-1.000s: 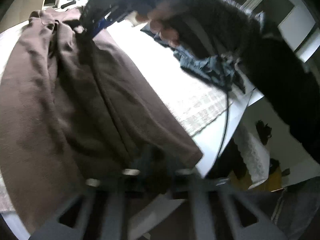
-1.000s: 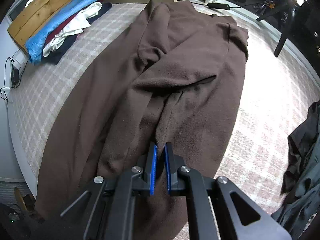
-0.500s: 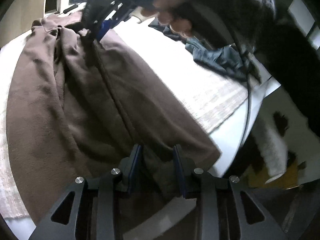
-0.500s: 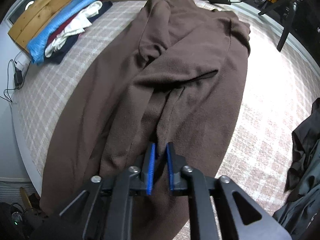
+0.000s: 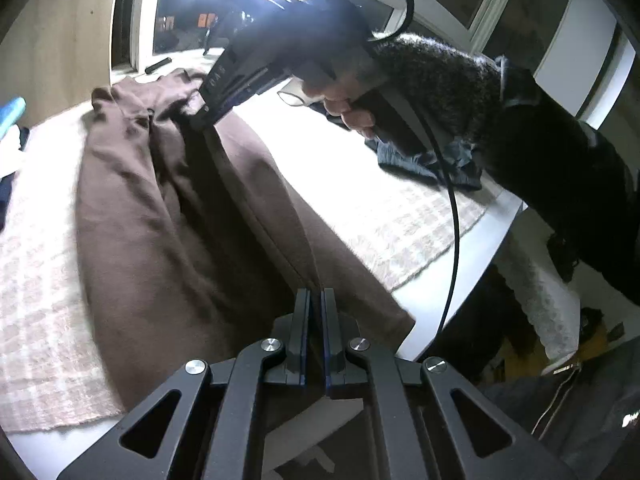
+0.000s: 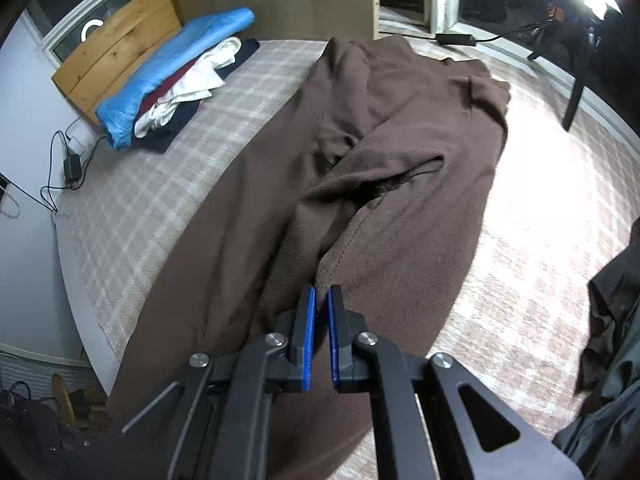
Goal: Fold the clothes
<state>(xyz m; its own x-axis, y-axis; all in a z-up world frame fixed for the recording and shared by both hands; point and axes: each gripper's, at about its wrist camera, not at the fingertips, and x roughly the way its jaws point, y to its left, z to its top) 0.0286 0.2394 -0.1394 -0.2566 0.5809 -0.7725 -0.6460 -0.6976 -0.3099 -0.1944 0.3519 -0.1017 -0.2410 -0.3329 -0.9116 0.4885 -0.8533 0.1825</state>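
Both grippers — left (image 5: pixel 316 300), now closed; right (image 6: pixel 321 296) — pinch the brown garment (image 6: pixel 400 168).

Plaid-covered bed (image 6: pixel 168 184) under brown garment (image 6: pixel 400 184), stacked clothes (image 6: pixel 180 84), dark heap (image 5: pixel 424 160).

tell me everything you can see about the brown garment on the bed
The brown garment is large, soft and fleece-like, spread lengthwise over the checked bedspread, with rumpled folds through its middle and a bunched far end. An inner edge is pinched at opposite ends: the right gripper and the left gripper are each shut on it.
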